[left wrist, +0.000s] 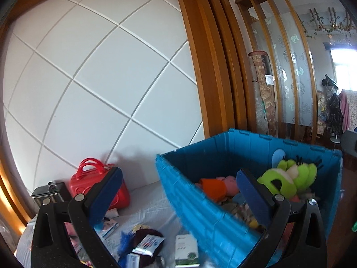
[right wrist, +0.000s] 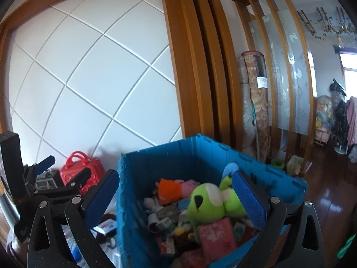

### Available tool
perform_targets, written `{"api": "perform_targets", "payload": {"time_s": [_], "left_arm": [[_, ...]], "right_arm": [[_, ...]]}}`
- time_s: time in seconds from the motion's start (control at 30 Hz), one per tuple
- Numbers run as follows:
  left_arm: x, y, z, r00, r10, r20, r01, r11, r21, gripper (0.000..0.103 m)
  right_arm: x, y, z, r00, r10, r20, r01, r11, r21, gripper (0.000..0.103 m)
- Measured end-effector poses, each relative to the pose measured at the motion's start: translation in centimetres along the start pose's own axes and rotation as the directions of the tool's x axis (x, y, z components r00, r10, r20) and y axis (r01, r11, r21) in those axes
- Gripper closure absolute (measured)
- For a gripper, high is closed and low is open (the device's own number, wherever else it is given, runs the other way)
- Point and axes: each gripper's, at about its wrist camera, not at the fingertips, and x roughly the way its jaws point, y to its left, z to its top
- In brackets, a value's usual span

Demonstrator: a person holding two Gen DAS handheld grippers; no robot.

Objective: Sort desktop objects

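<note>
A blue plastic bin [left wrist: 191,192] [right wrist: 138,196] stands on the white table, filled with toys and small items, among them a green plush [left wrist: 290,178] [right wrist: 207,203] and an orange-pink plush [left wrist: 218,186] [right wrist: 176,188]. My left gripper [left wrist: 178,189] is open and empty, held above the bin's near left wall. My right gripper [right wrist: 176,196] is open and empty above the bin. The left gripper also shows at the left of the right wrist view [right wrist: 64,167]. Loose packets [left wrist: 147,244] and a white-green box [left wrist: 186,251] lie on the table left of the bin.
A red toy suitcase [left wrist: 98,185] [right wrist: 82,172] and a dark metal box [left wrist: 50,193] stand against the white panelled wall. Rolled carpets [left wrist: 265,93] and a wooden slat screen stand behind the bin. Dark wooden floor [right wrist: 330,192] lies to the right.
</note>
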Motion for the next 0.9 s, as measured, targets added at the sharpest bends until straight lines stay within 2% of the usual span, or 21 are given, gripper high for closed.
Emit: {"api": "perform_targets", "payload": {"time_s": [0.1, 0.3, 0.5, 0.67, 0.8, 0.9], "left_arm": [[-2.5, 2.4, -1.7, 1.0, 0.001, -0.014, -0.001, 1.0, -0.015, 0.0], [-7.4, 5.1, -4.8, 0.998, 0.065, -0.001, -0.065, 0.998, 0.011, 0.0], [-11.9, 5.6, -7.4, 1.0, 0.009, -0.003, -0.009, 1.0, -0.003, 0.0], [-15.1, 4.0, -8.1, 1.0, 0.01, 0.01, -0.01, 0.999, -0.043, 0.0], [-16.5, 1.7, -7.9, 0.998, -0.064, -0.01, 0.064, 0.997, -0.039, 0.0], [-17.6, -0.2, -7.8, 0.997, -0.079, -0.003, 0.079, 0.996, -0.03, 0.0]], "right_arm": [[-2.2, 2.4, -1.5, 1.0, -0.015, -0.013, 0.015, 1.0, -0.006, 0.001], [-7.1, 6.9, -4.7, 0.999, -0.045, -0.01, 0.045, 0.999, -0.021, 0.001], [-11.3, 9.8, -8.1, 0.997, -0.081, -0.019, 0.079, 0.994, -0.08, 0.001], [-13.6, 9.4, -9.6, 0.996, -0.089, -0.024, 0.087, 0.993, -0.079, 0.001], [-15.1, 7.7, -9.6, 0.994, -0.102, -0.03, 0.1, 0.993, -0.066, 0.001], [-16.3, 6.6, -9.7, 0.992, -0.121, -0.021, 0.119, 0.99, -0.07, 0.001]]}}
